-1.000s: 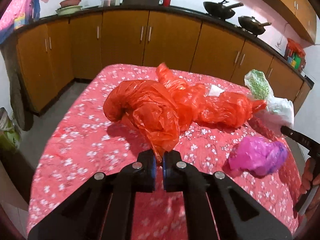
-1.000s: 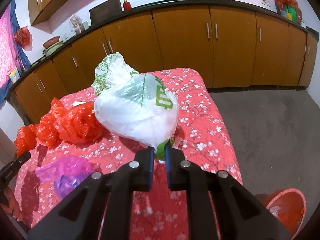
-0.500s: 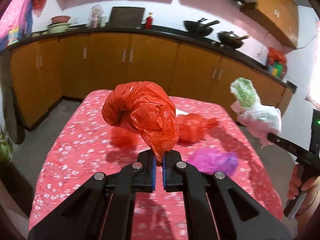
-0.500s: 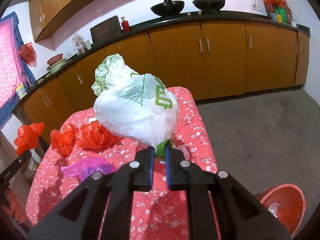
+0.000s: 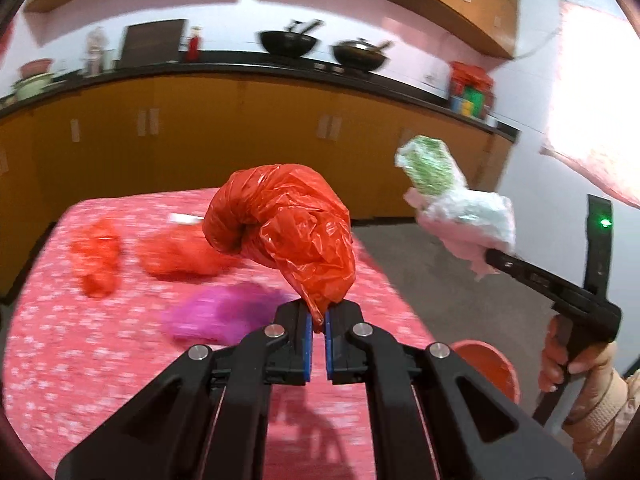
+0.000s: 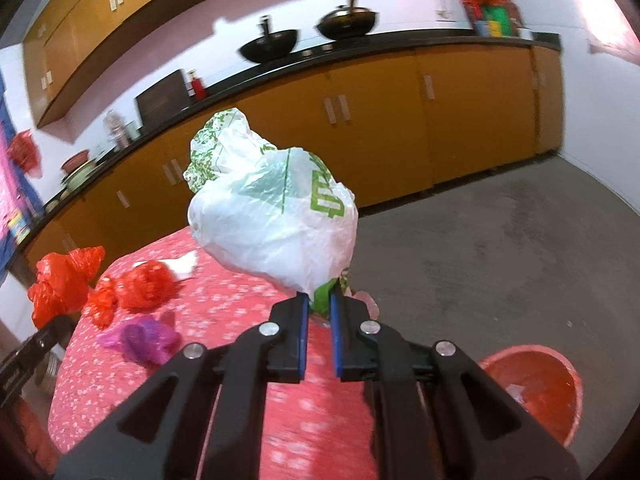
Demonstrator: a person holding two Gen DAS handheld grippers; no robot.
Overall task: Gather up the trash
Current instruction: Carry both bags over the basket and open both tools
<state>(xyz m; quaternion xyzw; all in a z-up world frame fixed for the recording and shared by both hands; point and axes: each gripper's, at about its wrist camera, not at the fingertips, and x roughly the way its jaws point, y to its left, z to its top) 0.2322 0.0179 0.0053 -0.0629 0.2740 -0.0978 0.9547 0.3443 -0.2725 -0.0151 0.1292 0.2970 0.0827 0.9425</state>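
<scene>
Left to right, left wrist view first. On the table (image 5: 60,344), with its red floral cloth, two crumpled red bags lie at the far left: a small red bag (image 5: 98,260) and, just beside it to the right, a second red bag (image 5: 180,256). Both are blurred. Nearer you sits a pink bag (image 5: 224,312), also blurred, just left of your fingers. Your left gripper (image 5: 316,322) is clamped on the tail of the big orange-red bag (image 5: 288,224), which is held up clear of the cloth. Right of that, your right gripper (image 5: 490,258) pinches the white-green bag (image 5: 464,208), also up in the air, past the table's right edge. Your right hand (image 5: 568,364) wraps the handle at the far right. An orange bucket (image 5: 492,364) stands on the floor below, between table and hand.

Right wrist view, same order. The held orange-red bag (image 6: 60,284) shows at far left above the left gripper's finger. Then the two loose red bags (image 6: 136,288), touching each other, with the pink bag (image 6: 140,338) nearer you. A white scrap (image 6: 184,266) lies just behind them. In the middle, your right gripper (image 6: 319,304) is squeezed onto the white-green bag (image 6: 276,216) by its knotted bottom. The bag is off the table, near its right edge. The bucket (image 6: 560,372) sits bottom right on the floor, something pale inside; you cannot tell what.
</scene>
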